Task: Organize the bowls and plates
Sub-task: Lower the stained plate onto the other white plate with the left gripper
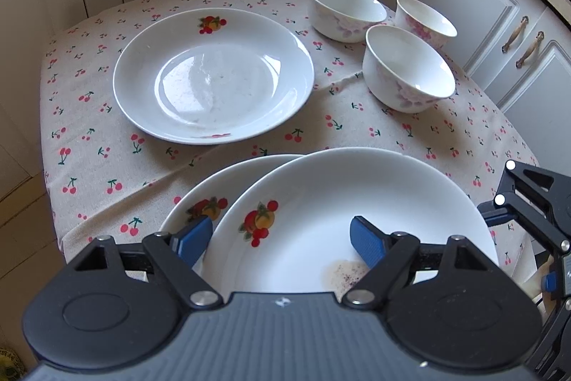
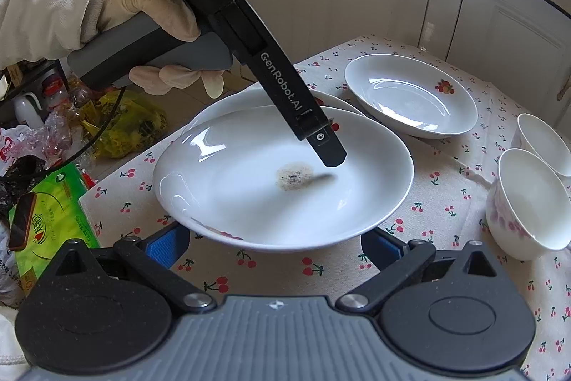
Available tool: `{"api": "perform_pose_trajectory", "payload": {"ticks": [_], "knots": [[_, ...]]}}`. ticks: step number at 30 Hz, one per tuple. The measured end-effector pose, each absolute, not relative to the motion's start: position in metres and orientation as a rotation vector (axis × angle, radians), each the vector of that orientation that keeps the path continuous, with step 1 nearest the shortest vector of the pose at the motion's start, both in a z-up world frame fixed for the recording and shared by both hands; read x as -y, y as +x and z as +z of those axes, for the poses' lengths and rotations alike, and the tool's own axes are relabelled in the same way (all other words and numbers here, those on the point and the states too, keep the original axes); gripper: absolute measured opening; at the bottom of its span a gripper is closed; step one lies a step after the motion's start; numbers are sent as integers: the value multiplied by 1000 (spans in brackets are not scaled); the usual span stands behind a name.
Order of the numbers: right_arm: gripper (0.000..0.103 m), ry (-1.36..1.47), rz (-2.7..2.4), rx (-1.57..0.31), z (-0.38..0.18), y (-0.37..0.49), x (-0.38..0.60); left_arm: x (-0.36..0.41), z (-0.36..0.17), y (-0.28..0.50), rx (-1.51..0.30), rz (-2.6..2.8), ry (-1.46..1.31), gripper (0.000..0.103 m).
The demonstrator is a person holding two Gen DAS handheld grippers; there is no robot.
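- Left gripper (image 1: 282,240): jaws parted and clamping nothing, hung over the stained plate (image 1: 339,202); one pad (image 1: 194,238) outside the plate's left rim, the other inside the well, apparently straddling that rim ahead of a pinch.
- In the right wrist view, same gripper carried by a gloved hand (image 2: 150,6), angled steeply down, tip just above the brown stain (image 2: 294,175) with a shadow beneath it, hence not touching.
- Right gripper (image 2: 274,245): likewise spread and empty, low at the near rim of the stained plate, one finger to each side; probably placed to steady or lift that edge.
- Stained plate tilted, lying partly on a second plate (image 1: 221,181) at the near edge of the cloth-covered surface (image 1: 89,138); offset overlap, not yet a neat stack.
- Third plate (image 1: 214,74) alone farther back, well apart, flat and clean.
- Three bowls (image 1: 408,66) clustered at the far right, upright, unstacked, still to be nested.
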State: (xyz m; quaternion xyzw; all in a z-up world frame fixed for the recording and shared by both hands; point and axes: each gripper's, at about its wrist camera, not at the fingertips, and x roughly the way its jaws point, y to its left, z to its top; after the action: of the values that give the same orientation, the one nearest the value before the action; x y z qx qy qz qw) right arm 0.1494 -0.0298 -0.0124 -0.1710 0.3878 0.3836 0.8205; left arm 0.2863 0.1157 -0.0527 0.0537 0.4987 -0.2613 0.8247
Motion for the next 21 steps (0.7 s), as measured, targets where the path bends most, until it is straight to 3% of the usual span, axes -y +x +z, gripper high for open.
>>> {"api": "perform_pose_trajectory", "payload": {"ticks": [21], "knots": [[103,-427,768,-821,-14,147,18,-122,-49,281,-1011,-508,99,84]]}}
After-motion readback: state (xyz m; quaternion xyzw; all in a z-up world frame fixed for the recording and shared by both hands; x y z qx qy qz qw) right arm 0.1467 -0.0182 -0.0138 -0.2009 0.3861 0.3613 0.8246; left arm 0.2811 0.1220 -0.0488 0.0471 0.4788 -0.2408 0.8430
